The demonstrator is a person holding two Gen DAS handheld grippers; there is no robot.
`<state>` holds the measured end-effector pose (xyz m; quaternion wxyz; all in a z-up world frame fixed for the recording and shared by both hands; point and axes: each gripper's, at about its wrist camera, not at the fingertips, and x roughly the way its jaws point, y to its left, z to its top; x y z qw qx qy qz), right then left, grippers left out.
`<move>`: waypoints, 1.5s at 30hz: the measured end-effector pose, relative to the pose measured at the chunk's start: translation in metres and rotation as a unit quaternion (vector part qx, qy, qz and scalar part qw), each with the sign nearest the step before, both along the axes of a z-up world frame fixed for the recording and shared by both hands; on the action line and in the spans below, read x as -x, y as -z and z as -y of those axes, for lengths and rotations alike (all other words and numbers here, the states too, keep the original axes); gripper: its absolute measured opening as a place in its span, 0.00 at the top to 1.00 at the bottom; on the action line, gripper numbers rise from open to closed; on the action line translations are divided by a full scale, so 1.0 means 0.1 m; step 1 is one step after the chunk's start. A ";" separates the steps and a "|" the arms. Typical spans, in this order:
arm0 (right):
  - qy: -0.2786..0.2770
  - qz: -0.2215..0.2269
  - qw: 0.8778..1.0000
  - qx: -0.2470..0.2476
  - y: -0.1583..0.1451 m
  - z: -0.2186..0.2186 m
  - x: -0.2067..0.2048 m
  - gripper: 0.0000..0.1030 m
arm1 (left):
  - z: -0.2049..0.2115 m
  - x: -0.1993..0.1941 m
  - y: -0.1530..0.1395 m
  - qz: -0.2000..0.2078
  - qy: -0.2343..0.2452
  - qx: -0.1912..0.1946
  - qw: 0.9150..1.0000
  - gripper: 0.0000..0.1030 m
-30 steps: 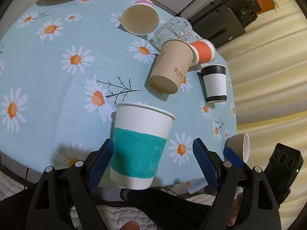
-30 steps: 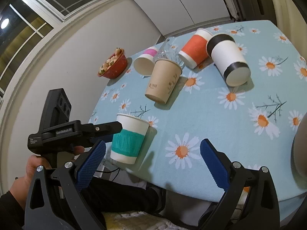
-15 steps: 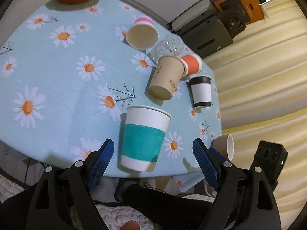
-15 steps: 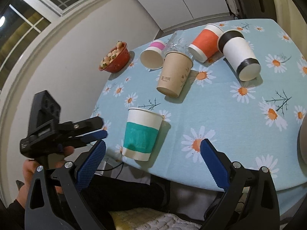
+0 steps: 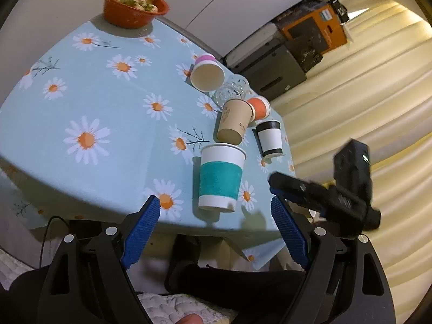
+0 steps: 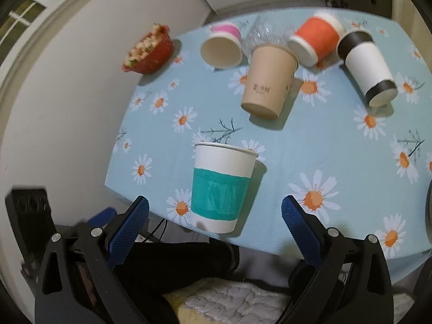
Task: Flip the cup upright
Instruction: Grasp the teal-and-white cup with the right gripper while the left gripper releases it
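A: From the left wrist we see the teal cup (image 5: 220,178) standing upright, mouth up, near the front edge of the table (image 5: 89,178). Our left hand-held gripper (image 5: 216,222) is spread wide and holds nothing; the cup sits just beyond its blue pads (image 5: 141,222), touching neither.

B: Behind it we count four cups lying on their sides: the tan cup (image 5: 235,121), the orange cup (image 5: 260,107), the black-banded cup (image 5: 269,138) and the pink cup (image 5: 206,72), with a glass (image 5: 231,90) among them. A red bowl (image 5: 134,5) of food stands at the far edge. The right hand-held gripper (image 5: 324,197) shows blurred at the right, off the table.

A: From the right wrist, our right hand-held gripper (image 6: 214,220) is also wide apart and empty. The teal cup (image 6: 222,186) stands between its pads' lines, ahead of the tips, untouched.

B: The tan cup (image 6: 268,78) lies beyond it, then the orange cup (image 6: 314,39), black-banded cup (image 6: 367,66), pink cup (image 6: 221,47) and glass (image 6: 266,33). The red bowl (image 6: 149,50) is far left. The left hand-held gripper (image 6: 100,217) is partly visible, blurred, at lower left.
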<state>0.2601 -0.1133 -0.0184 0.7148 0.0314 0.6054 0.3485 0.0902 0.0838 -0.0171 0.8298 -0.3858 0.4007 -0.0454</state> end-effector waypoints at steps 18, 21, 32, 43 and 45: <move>0.016 -0.016 0.993 0.119 0.45 -0.54 -0.15 0.22 | 0.00 0.23 0.27 0.052 -0.015 -0.016 0.998 0.20; 0.018 -0.023 0.992 0.123 0.53 -0.56 -0.18 0.24 | -0.01 0.22 0.33 0.044 -0.018 -0.004 0.999 0.20; 0.022 -0.021 0.992 0.126 0.56 -0.53 -0.21 0.37 | 0.00 0.18 0.39 0.038 -0.015 -0.013 0.999 0.20; 0.018 0.024 0.995 0.094 0.23 -0.36 -0.07 0.37 | -0.01 0.15 0.43 0.038 -0.020 -0.034 0.999 0.20; 0.013 0.046 0.995 0.085 0.13 -0.32 -0.01 0.37 | -0.01 0.15 0.44 0.042 -0.020 -0.033 0.998 0.20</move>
